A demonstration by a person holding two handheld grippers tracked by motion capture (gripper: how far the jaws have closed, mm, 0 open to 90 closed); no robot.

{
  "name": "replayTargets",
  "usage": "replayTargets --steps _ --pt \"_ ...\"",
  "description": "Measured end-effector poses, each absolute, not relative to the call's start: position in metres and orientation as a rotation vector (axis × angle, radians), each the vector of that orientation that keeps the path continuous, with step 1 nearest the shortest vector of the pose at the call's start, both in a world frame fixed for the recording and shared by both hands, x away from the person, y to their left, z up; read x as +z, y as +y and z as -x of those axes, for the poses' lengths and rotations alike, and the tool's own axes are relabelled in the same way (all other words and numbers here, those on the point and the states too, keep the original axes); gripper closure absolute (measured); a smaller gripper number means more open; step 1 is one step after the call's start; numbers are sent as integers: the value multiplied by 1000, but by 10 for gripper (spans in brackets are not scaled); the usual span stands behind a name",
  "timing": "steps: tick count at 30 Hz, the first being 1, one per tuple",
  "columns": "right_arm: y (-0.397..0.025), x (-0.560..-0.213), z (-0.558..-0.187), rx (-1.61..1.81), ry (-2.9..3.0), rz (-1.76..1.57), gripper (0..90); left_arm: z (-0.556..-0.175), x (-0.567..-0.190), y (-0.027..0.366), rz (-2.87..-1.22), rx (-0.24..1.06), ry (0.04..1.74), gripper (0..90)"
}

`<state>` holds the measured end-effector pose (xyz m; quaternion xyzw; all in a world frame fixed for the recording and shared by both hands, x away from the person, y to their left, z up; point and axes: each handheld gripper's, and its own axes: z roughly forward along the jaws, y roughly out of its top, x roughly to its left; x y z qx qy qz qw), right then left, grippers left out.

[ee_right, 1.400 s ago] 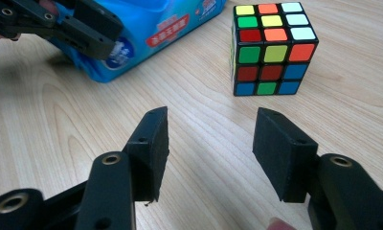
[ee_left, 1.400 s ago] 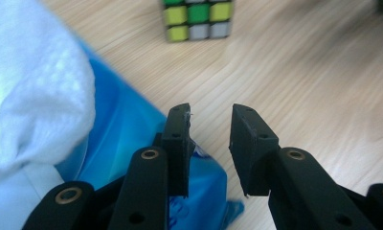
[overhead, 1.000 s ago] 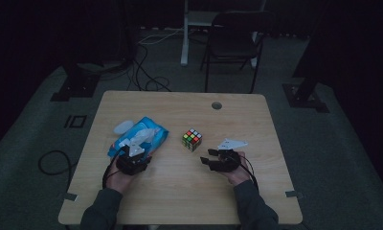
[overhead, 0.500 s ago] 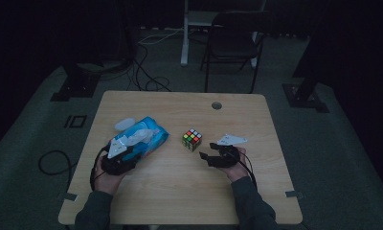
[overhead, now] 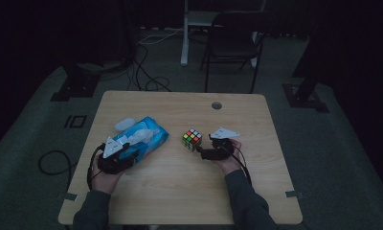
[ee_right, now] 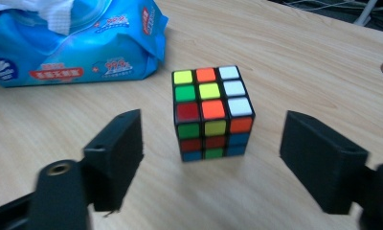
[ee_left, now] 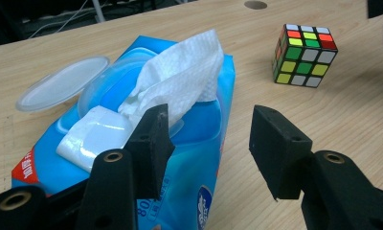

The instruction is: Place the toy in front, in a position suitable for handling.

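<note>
Lying lengthwise away from wide left tongs [ee_left: 206, 143], wipes pack [ee_left: 132, 143]; right tongs [ee_right: 211, 158] wide.

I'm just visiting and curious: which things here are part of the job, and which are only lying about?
In use:
- wet-wipe pack, a wipe sticking out, at the open left gripper
- puzzle cube, before the open right gripper

Lying about:
- chair
- floor cables

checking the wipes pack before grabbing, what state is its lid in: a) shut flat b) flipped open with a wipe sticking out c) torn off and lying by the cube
b: in the left gripper view the clear lid is folded back on the wipes pack and a white wipe sticks up from the opening.
</note>
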<state>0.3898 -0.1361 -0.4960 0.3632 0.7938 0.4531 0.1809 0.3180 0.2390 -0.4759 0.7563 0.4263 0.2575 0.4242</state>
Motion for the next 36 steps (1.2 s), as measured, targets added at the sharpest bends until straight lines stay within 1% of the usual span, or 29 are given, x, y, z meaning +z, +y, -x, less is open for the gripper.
replayTargets --steps 1,6,13,16,19,23,29,36 --pt "-130 -499 -395 1274 2251 -1003 182 -318 -476 240 -1887 639 1068 498" --pt "-117 -505 -406 1240 2270 -976 155 -318 -476 242 -1880 628 1074 496" --pt "-104 -517 -427 1189 2305 -970 151 -319 -477 242 -1883 618 1073 496" --pt "-101 -523 -432 1168 2327 -970 174 -319 -478 242 -1880 611 1077 497" --pt "-99 -527 -435 1151 2343 -964 220 -319 -479 241 -1880 606 1077 496" --pt "-97 -530 -435 1141 2348 -946 333 -319 -480 241 -1878 602 1077 497" --pt "-97 -528 -430 1150 2349 -907 339 -319 -480 242 -1879 598 1081 497" --pt "-106 -517 -406 1198 2376 -822 340 -319 -480 242 -1878 596 1083 497"
